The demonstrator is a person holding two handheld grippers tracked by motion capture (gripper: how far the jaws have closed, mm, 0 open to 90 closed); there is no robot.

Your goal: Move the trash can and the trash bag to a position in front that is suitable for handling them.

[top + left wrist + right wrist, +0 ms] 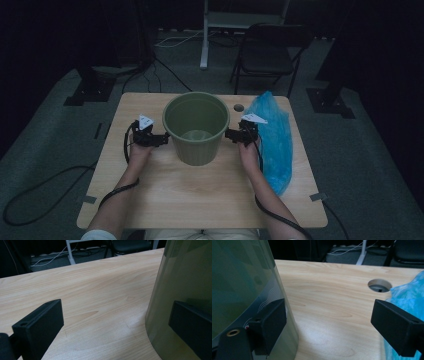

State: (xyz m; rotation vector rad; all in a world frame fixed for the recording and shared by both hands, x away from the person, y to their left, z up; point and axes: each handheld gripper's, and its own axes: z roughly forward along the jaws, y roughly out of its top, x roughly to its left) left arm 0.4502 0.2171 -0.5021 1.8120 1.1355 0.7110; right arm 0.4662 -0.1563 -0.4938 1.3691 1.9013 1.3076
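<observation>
A smooth, olive-green plastic bucket (196, 129), round and tapering toward its base, stands upright in the middle of the pale wood-grain laminate worktop (200, 195), empty as far as its inside shows. A crumpled, translucent blue plastic bag (275, 140) lies along the worktop's right side, just beside a round cable hole (379, 285). The left gripper (156, 138) sits at the bucket's left wall with its black, blocky jaws spread wide; in the left gripper view one jaw lies against the bucket wall and the other stands over bare wood. The right gripper (234, 135) is likewise wide open at the bucket's right wall, one jaw against the glossy plastic, the other by the blue bag.
</observation>
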